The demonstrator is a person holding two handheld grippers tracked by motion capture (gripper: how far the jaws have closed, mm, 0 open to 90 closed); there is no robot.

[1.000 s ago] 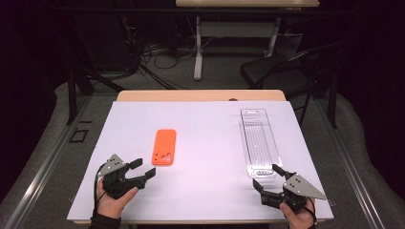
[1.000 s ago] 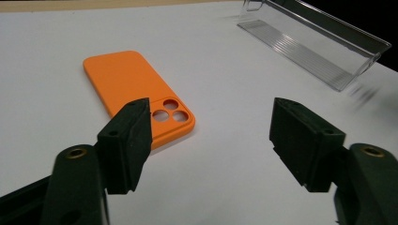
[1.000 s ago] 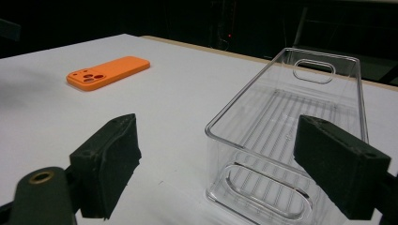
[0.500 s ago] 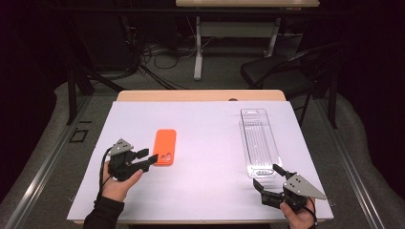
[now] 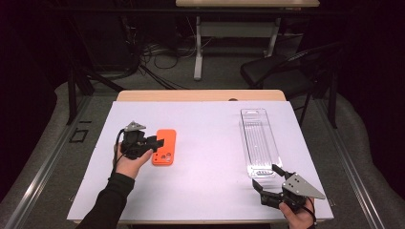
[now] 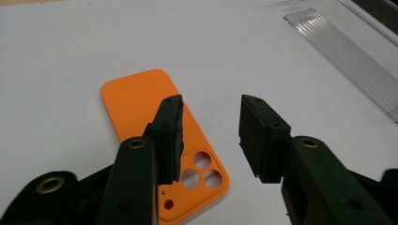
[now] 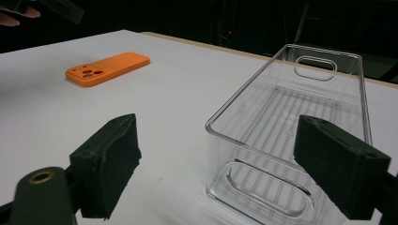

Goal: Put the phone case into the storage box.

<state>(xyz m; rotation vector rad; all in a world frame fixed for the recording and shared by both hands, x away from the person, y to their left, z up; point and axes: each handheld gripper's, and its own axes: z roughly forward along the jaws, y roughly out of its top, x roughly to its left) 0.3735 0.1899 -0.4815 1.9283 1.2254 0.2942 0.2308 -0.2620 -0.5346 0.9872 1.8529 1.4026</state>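
Phone case (image 5: 164,147) flat on desk (image 5: 210,124), camera holes toward me. Looks light, thin, bendy, probably slick plastic. My left claw (image 5: 159,143) at its left edge, jaws been narrowing, nothing pinched yet. I'd grab long edges. Right claw (image 5: 266,179) wide, idle.

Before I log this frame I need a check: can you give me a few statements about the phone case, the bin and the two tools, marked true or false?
1. The case lies inside the bin. False: it lies on the table, apart from the bin.
2. The left tool is over the case's camera end, jaws apart. True.
3. The bin is empty. True.
4. The right tool grips the bin's wall. False: its jaws stand open at the bin's near end.
5. The case is blue. False: orange.
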